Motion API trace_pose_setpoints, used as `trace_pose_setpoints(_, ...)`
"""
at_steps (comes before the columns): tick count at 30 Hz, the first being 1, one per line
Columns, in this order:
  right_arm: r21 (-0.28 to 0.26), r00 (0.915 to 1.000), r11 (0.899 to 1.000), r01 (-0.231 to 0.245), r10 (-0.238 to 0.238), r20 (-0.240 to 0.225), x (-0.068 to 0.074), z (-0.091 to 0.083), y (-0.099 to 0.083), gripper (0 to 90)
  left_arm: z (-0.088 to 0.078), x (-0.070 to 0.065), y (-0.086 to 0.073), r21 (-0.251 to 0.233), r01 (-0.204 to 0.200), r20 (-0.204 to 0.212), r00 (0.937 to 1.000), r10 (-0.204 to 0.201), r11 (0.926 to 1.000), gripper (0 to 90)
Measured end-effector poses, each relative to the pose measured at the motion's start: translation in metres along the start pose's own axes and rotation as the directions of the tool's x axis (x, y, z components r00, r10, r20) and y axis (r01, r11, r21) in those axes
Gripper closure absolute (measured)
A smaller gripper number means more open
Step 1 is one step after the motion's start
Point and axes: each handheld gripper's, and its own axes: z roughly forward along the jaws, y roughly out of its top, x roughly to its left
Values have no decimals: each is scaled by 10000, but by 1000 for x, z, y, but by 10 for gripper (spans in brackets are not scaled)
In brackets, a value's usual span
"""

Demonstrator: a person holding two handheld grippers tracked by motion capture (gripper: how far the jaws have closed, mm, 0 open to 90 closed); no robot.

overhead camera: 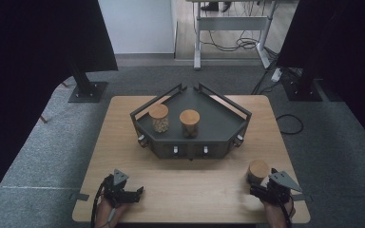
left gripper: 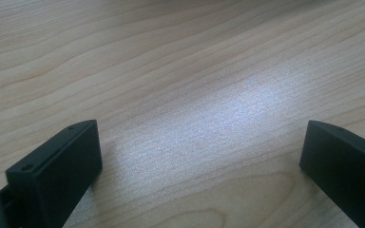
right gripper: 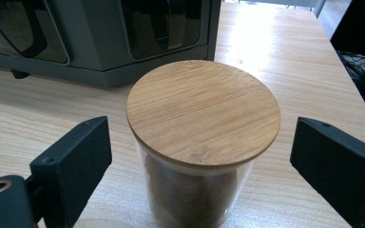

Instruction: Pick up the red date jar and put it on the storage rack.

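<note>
Right now the work centres on a glass jar (right gripper: 197, 166) with a round bamboo lid (right gripper: 203, 109), standing upright on the wooden table (overhead camera: 190, 185) directly between the jaws of the right gripper (right gripper: 199, 156). Those jaws stand wide apart, one on each side of the jar, with a clear gap between each pad and the glass, so nothing is clamped yet. Through the glass the filling looks dark brown; what it is cannot be told.

Beyond the jar, ahead of the right gripper, sits a dark grey angular rack (overhead camera: 190, 128) with a raised rail around its top shelf. Two more lidded jars already stand on that shelf: one (overhead camera: 159, 118) filled with pale, nut-like pieces, and one (overhead camera: 189, 123) with darker contents, the two near each other but apart. Judging by this, the job looks like moving jars onto the rack, with two in place and the third still on the table, waiting to be gripped, lifted and set on the shelf, where bare space remains.

Off to the far side from the right gripper, the left gripper (left gripper: 199, 156) hovers low over bare table, its jaws also spread wide with nothing between them, well away from every jar
</note>
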Motion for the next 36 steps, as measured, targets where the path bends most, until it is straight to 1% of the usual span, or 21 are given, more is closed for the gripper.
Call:
trace_pose_setpoints(19, -9, 10000, 10000, 22, -22, 54, 0, 12, 5, 60, 0, 0, 0, 0, -4, 2, 10000, 4, 10000, 0)
trace_pose_setpoints(27, 10, 10000, 10000, 5, -5, 93, 0, 16, 6, 75, 0, 0, 0, 2, -5, 1, 10000, 5, 10000, 0)
trace_pose_setpoints(31, 75, 10000, 9999, 67, -68, 59, 0, 17, 8, 121, 0, 0, 0, 1, -4, 1, 10000, 4, 10000, 0)
trace_pose_setpoints(36, 216, 9999, 9997, 114, -115, 34, 0, 17, 9, 207, 0, 0, 0, 3, -3, 0, 10000, 3, 10000, 0)
